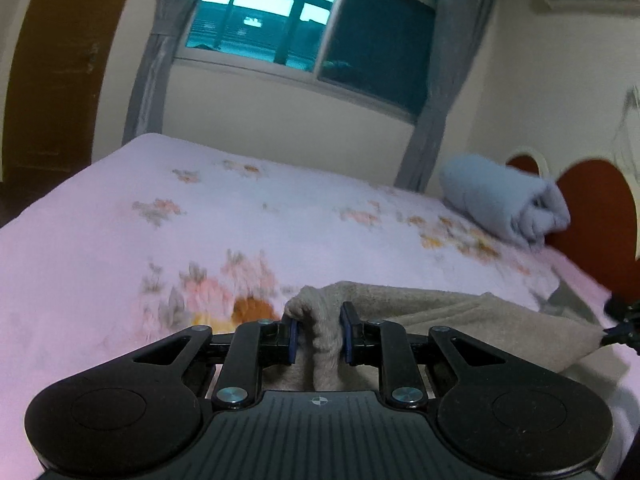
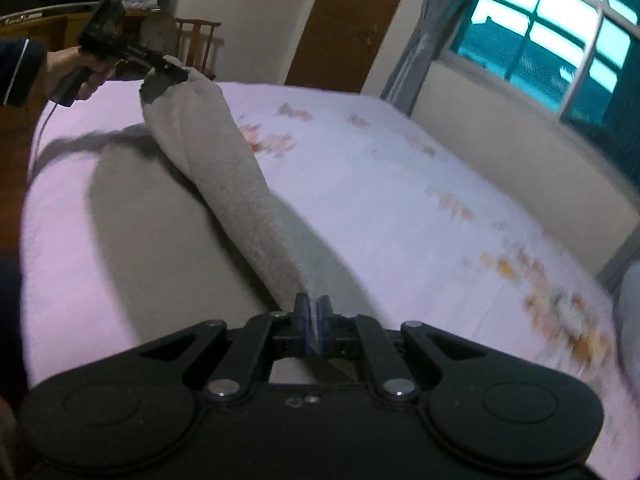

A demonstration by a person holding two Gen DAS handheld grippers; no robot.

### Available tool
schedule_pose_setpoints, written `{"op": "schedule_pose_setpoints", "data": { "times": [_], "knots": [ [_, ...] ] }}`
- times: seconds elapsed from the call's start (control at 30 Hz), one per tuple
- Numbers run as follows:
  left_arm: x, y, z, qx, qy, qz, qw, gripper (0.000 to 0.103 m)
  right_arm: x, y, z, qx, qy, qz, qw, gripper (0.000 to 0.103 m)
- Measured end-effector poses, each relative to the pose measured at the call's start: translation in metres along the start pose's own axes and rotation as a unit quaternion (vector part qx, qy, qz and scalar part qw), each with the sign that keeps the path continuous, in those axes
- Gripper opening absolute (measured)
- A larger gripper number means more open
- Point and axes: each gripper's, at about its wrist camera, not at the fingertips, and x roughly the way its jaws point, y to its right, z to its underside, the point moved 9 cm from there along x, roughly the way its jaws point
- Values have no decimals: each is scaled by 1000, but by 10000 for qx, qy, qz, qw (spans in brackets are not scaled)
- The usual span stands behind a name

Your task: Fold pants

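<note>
Beige pants (image 2: 224,168) between both grippers

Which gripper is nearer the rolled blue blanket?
Right. The right gripper grips the pants on the side toward the rolled blue blanket; the left gripper grips them farther away.

Lying open across the far half: pink floral bedsheet (image 1: 120,216), flat and bare from the near edge to the window wall (image 1: 280,120). Blocking the headboard corner: rolled grey blanket (image 1: 504,204), resting against the red headboard (image 1: 592,208). Spanning the near side, lifted off the sheet: grey pants (image 2: 236,184), stretching between left gripper (image 2: 172,74) and right gripper (image 2: 314,314), closing the passage between both. Standing beyond the foot of the bed: wooden chair (image 2: 198,40) and brown door (image 2: 344,20).
</note>
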Motion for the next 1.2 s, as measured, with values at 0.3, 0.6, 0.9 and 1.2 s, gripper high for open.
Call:
{"op": "schedule_pose_setpoints", "data": {
  "times": [0.3,0.6,0.9,1.2],
  "knots": [
    [-102,-25,78,-1842,-225,-564,9810,74,50,-44,53,806,-672,69,9945,0],
    [-97,14,116,-2915,-702,-580,9522,73,52,-37,45,887,-636,21,9940,0],
    [-69,3,133,-3270,-873,-1082,9347,21,32,-58,66,1161,-469,77,9921,0],
    [-76,15,90,-2946,-410,-804,9513,16,25,-51,64,1650,-42,284,9859,0]
  ]
}}
